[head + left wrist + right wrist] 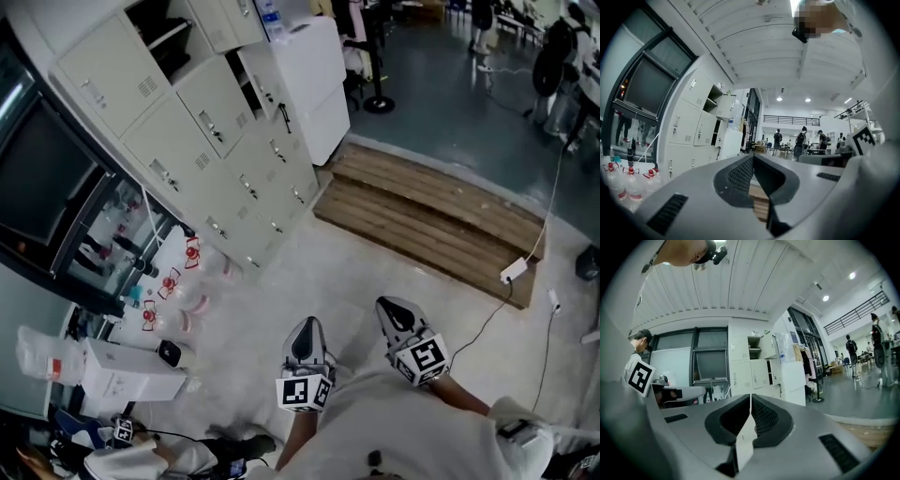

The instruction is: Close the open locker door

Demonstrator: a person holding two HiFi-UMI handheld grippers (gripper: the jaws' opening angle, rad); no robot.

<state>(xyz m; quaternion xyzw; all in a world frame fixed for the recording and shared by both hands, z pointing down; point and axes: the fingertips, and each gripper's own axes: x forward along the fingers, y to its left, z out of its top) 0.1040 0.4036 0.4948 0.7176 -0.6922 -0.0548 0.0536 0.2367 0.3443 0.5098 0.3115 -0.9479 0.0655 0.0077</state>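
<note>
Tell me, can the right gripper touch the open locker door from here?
Probably not yet. The right gripper is well short of the open locker door, with a stretch of floor between them. Nothing seems to block the way; stepping closer should do it.

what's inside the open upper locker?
The open locker shows a dark interior with one shelf across it, and nothing is visible on the shelf. Its door stands swung out. The back is too dark to make out.
</note>
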